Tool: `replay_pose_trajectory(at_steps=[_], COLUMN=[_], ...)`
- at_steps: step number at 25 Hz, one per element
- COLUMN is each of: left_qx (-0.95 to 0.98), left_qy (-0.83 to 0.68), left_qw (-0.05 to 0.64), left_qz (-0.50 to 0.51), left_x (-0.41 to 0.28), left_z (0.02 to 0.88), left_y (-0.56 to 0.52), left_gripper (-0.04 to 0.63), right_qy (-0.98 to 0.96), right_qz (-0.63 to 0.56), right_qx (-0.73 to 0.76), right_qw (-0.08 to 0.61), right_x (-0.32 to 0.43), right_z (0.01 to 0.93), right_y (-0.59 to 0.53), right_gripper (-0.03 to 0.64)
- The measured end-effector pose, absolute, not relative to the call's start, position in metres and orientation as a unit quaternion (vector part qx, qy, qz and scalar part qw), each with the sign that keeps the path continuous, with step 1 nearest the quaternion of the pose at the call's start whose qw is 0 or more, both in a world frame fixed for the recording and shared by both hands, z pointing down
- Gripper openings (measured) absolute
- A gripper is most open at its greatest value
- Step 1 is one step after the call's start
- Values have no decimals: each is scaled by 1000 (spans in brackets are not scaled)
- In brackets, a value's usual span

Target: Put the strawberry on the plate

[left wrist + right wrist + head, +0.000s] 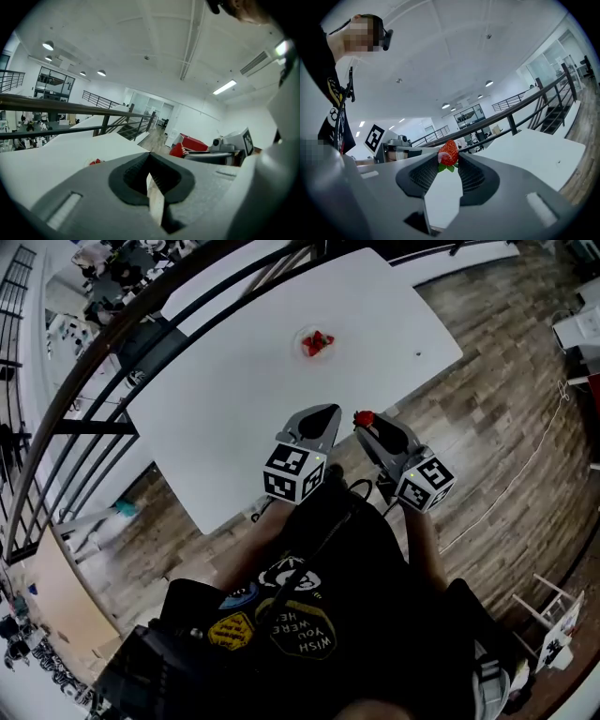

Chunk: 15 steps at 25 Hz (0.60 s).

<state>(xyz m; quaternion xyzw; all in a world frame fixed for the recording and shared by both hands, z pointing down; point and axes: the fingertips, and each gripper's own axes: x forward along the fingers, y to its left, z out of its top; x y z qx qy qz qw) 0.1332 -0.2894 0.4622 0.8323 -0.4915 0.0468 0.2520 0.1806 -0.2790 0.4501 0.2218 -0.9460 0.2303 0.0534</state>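
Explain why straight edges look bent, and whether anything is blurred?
Head view: the wide lens bows the table's edges and the railing. Left gripper view: ceiling lamps glare white. Right gripper view: the strawberry is sharp, the corners black out.

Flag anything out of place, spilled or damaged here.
Nothing stands out. The plate sits flat on the table with strawberries on it, none spilled; the right gripper pinches one strawberry at its jaw tips, short of the plate.

I held both grippers side by side before my body, pointing forward. My left gripper had its jaws together, empty; my right gripper pinched a strawberry at its tips.
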Motion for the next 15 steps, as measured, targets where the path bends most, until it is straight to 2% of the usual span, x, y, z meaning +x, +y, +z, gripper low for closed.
replay_pose_trajectory(at_steps=[6,15], left_qx=[819,815], left_qy=[-506,-507], left_qw=[262,273], left_qz=[69,62], left_x=[137,101], left_z=[486,493], left_y=[-292,-324], left_gripper=[0,0], right_qy=[-949,-944], right_qz=[233,238], right_qx=[201,214], right_qw=[67,73], right_x=[174,150], right_z=[462,467], right_y=[-298,-326], right_gripper=[135,135])
